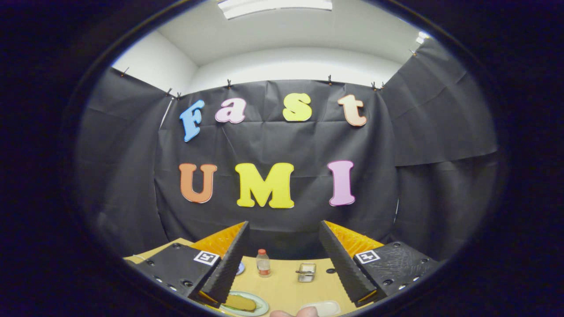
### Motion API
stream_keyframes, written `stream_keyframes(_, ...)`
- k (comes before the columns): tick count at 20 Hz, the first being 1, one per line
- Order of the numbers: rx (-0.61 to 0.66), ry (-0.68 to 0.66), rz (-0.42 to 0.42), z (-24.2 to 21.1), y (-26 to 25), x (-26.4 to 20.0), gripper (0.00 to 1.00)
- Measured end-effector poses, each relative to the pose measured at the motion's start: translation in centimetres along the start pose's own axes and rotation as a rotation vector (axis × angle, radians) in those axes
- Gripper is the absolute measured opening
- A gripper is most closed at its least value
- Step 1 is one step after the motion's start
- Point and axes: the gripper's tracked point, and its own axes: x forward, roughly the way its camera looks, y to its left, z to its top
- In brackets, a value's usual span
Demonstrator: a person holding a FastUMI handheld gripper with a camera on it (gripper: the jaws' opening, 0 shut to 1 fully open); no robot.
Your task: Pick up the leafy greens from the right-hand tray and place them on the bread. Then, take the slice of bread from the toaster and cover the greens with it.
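bright ceiling light (275, 6) overhead — sharp centre, heavy fisheye bending at edges.

Gripper (284, 259) held high over the table (286, 286), fingers wide apart w/ nothing between the pads. Table runs back to the booth wall at 12 o'clock. Between the fingers, far side of the table: bottle (263, 263) at approx 11 o'clock, upright, and toaster (306, 272) just right of it at approx 1 o'clock, the two near each other but apart. Small dish (240, 268) pokes out behind the left finger, left of the bottle. Nearer, at 7 o'clock: plate (260, 308) w/ bread (240, 302) on it, partly under the left fingertip (overlap in view; contact can't be told). At 5 o'clock, the right-hand tray (326, 307), well apart from the plate. A fingertip (295, 313) sits at 6 o'clock, touching the tray's near-left edge or just before it.
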Motion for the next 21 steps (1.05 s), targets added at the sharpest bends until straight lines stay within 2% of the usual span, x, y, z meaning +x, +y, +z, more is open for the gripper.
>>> stream_keyframes(10, 0.029, 0.044, 0.142, 0.2, 10.8, 0.6, 0.96)
stream_keyframes(16, 0.066, 0.046, 0.123, 0.7, 12.5, 0.2, 0.96)
stream_keyframes(21, 0.025, 0.040, 0.118, 1.4, 14.4, -0.2, 0.96)
